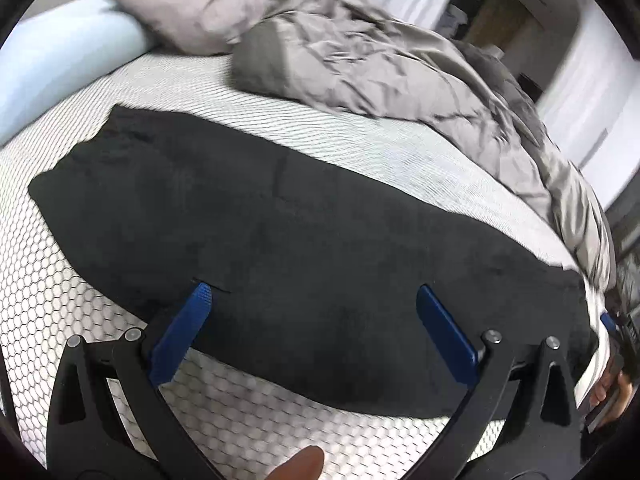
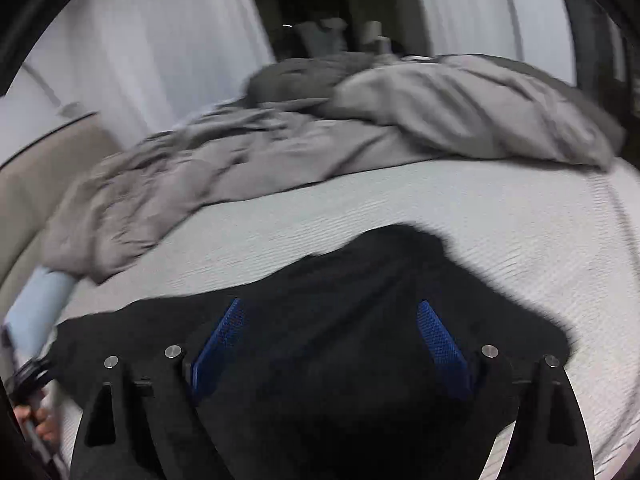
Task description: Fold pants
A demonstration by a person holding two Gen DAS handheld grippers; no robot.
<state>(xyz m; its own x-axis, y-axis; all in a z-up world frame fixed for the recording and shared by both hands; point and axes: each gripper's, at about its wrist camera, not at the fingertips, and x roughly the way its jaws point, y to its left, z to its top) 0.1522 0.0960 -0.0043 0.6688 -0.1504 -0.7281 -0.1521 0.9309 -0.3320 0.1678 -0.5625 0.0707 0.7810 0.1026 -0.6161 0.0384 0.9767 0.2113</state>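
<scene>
Your black pants (image 1: 280, 216) lay flat across white mattress (image 1: 360, 148) of bed, long side toward you, near front edge. Your left tool (image 1: 312, 300) hung over pants' near hem, jaws spread wide, nothing gripped; blue fingers (image 1: 188, 320) looked just above fabric, contact unclear. Your right tool (image 2: 332, 320) was over pants' far end, jaws wide too, fabric below but not pinched. Rumpled grey duvet (image 1: 380, 52) sat behind pants, apart from them. Pale blue pillow (image 1: 60, 60) lay at left.
</scene>
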